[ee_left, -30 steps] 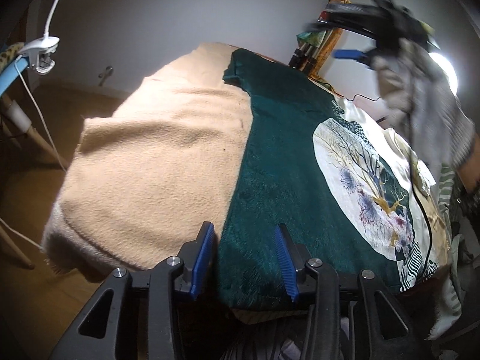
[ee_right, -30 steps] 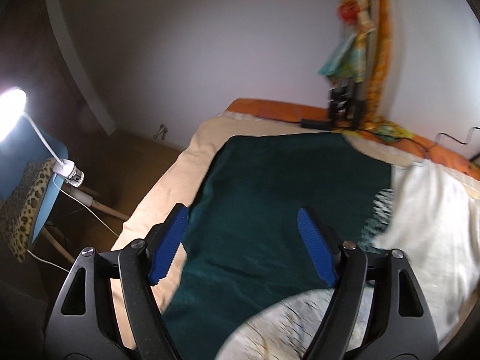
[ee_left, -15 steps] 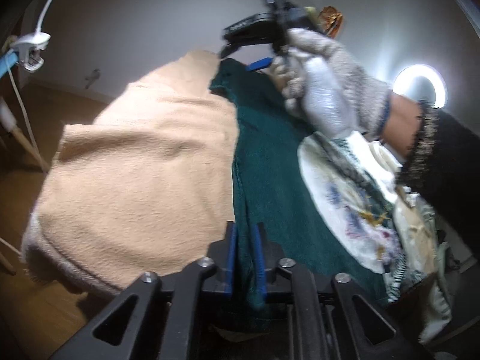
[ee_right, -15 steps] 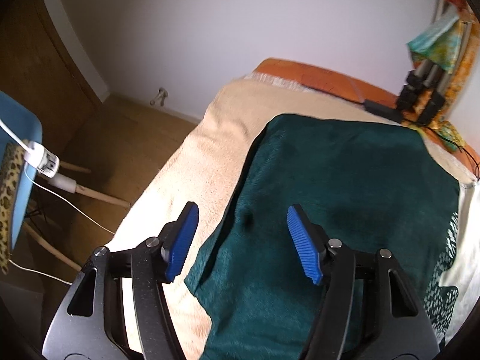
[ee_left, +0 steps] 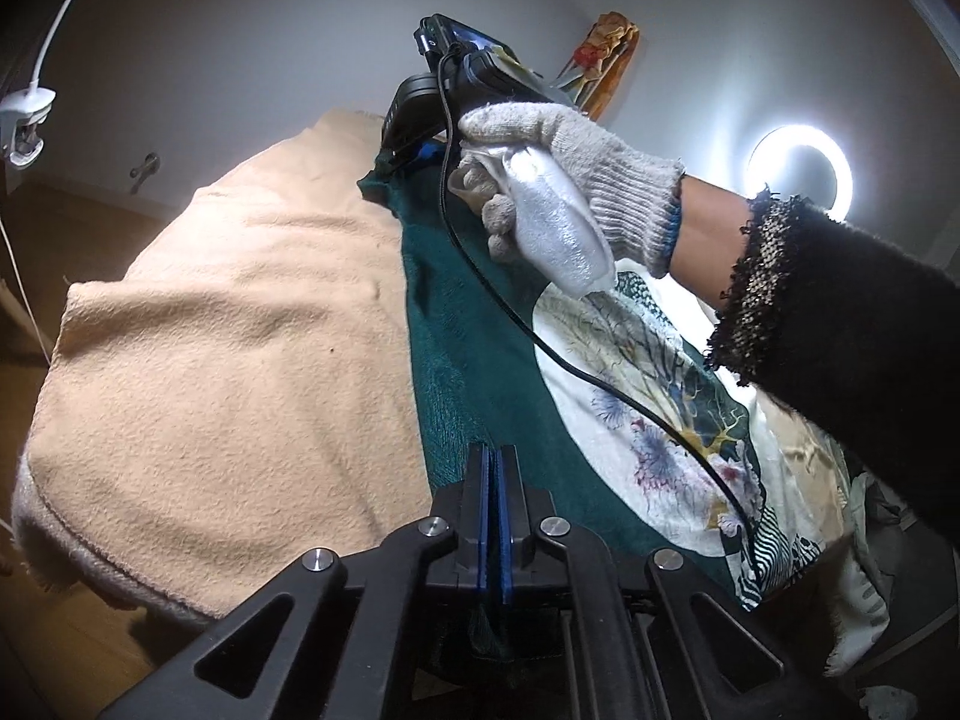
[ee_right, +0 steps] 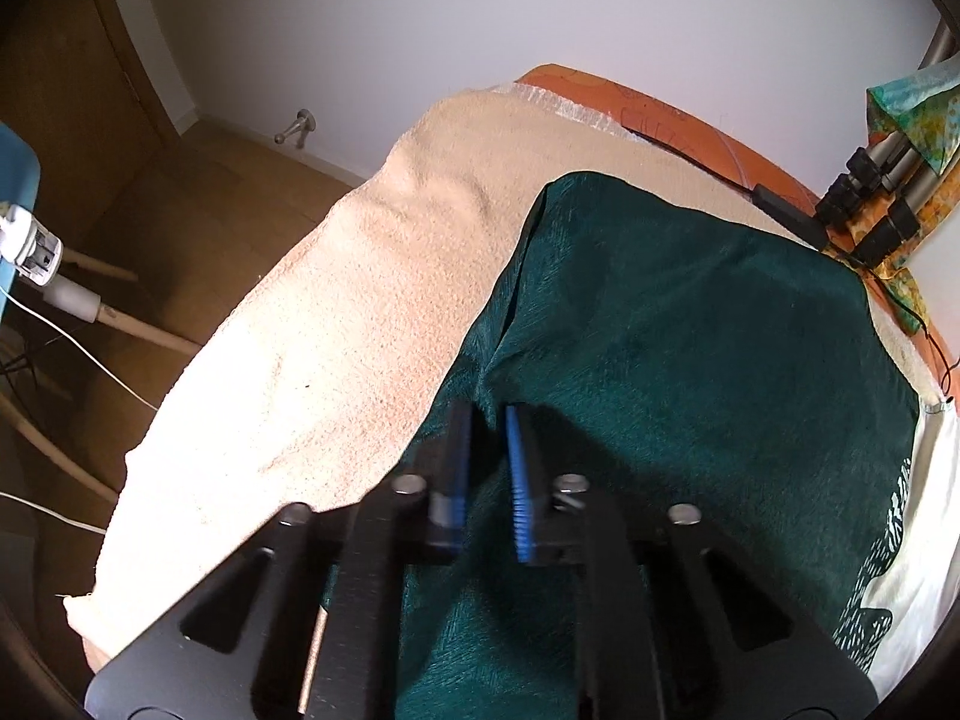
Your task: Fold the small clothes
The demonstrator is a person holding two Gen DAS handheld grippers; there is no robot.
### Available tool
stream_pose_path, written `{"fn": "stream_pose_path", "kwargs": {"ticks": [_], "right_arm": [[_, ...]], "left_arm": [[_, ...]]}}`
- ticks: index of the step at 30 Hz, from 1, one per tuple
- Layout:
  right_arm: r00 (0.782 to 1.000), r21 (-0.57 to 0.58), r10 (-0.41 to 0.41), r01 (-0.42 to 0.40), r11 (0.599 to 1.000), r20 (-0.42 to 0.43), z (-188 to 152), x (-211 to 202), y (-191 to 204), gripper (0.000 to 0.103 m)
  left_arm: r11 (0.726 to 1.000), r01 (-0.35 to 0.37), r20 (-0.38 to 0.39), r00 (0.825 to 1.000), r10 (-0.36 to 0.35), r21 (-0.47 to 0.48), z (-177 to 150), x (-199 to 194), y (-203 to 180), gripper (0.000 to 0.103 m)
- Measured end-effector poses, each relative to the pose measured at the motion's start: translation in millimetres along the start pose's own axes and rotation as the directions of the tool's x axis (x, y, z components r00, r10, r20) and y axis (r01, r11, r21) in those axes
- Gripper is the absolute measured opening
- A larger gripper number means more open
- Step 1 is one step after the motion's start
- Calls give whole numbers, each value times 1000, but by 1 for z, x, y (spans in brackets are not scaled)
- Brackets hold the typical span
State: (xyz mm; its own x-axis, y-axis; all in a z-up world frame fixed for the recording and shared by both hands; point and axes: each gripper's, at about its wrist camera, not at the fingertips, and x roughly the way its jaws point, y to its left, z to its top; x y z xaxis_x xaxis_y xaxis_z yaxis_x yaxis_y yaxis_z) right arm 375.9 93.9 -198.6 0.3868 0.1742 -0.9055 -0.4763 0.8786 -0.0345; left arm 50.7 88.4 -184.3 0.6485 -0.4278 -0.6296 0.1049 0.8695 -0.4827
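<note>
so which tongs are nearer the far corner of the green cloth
Right. The right tongs sit at the far corner of the green cloth, by the wall end. The left tongs grip its near edge, a whole cloth length away.

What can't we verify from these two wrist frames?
- Left wrist view: the near hem of the green garment is hidden under the left gripper; fabric between the shut fingers can't be confirmed.
- Left wrist view: the right gripper's fingertips are hidden behind its body and the gloved hand.
- Right wrist view: the right gripper is motion-blurred, so its bite on the cloth is unclear.
- Both views: the garment's printed side is cut off at the frame edge.
</note>
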Motion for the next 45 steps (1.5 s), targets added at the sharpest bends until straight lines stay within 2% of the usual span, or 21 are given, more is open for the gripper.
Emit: {"fn": "stream_pose_path", "kwargs": {"ticks": [4,10,16,19,23,26,29,31,32,33,35,38,42,45], "right_arm": [[997,75,71,-73,995,34,-1,-12,-20,4],[972,200,186,-212,957,143,-17,-49,-73,4],[947,297,216,-282,912,236,-44,-77,-141,4],[943,357,203,-291,887,263,-63,-88,-177,4],[951,432,167,-270,860,261,-87,-88,-217,4],[957,500,161,-265,824,241,-94,-77,-245,4],[976,555,113,-200,808,188,-102,-71,-261,4],[985,547,63,-141,825,159,-105,-73,-266,5],[988,536,36,-112,836,151,-106,-77,-267,13],[989,529,17,-92,844,146,-109,-80,-267,29],[986,506,-30,-57,861,162,-114,-92,-269,44],[981,476,-57,-40,879,187,-123,-112,-271,44],[970,451,-62,-52,891,235,-144,-141,-273,44],[965,429,-71,-46,902,253,-158,-162,-272,44]], "left_arm": [[1000,11,12,1000,-11,21,4,-3,-9,0],[997,32,18,999,-34,73,6,-4,-32,0],[987,68,-3,998,-69,143,7,5,-66,0],[977,90,-21,996,-87,193,6,14,-90,0],[963,106,-63,994,-93,246,-1,31,-115,0],[954,112,-95,991,-89,277,-6,42,-129,0],[945,121,-121,989,-88,304,-10,48,-138,0],[938,129,-139,986,-88,321,-13,49,-144,4],[936,138,-149,984,-93,325,-13,47,-145,16],[934,153,-163,981,-104,324,-13,46,-147,23],[933,164,-152,981,-121,320,-14,38,-147,27],[931,164,-133,983,-127,325,-11,23,-145,28],[939,99,-70,994,-80,328,-3,8,-135,28],[954,63,-60,997,-48,292,10,4,-115,28]]}}
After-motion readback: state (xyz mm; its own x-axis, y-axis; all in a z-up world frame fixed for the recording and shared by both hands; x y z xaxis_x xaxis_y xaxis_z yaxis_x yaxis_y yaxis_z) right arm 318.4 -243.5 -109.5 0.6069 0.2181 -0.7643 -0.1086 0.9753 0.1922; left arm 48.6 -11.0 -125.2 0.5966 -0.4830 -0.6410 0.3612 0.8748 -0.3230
